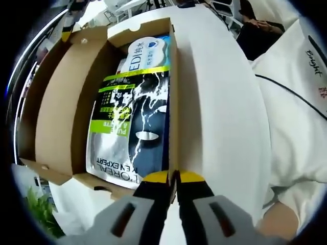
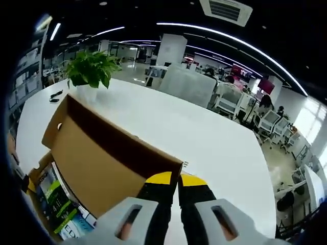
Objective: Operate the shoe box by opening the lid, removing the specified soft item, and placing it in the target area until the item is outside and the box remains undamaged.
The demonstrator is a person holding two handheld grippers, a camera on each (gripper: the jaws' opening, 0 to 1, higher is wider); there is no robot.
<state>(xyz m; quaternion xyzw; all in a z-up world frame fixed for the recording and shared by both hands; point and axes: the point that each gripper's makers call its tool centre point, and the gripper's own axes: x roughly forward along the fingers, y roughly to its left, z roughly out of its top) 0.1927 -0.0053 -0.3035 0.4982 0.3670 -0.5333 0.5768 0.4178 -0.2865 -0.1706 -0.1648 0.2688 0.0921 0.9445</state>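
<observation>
The brown cardboard shoe box [image 1: 172, 92] lies open on a white table [image 1: 219, 112]. Its lid [image 1: 51, 102] is swung out to the left. Inside lies a soft black-and-green pack [image 1: 130, 127] printed with white letters, with a blue-and-white soft pack [image 1: 145, 51] beyond it. My left gripper [image 1: 174, 177] is shut on the box's right side wall at its near end. In the right gripper view the lid [image 2: 102, 158] stands up as a broad brown panel, and my right gripper [image 2: 177, 179] is shut on its corner. The packs [image 2: 53, 204] show below the lid at the lower left.
A person in a white shirt [image 1: 296, 102] stands close on the right, with a black cable [image 1: 291, 92] across the shirt. A potted green plant [image 2: 92, 69] stands at the table's far end. Office desks and chairs [image 2: 230, 99] lie beyond the table.
</observation>
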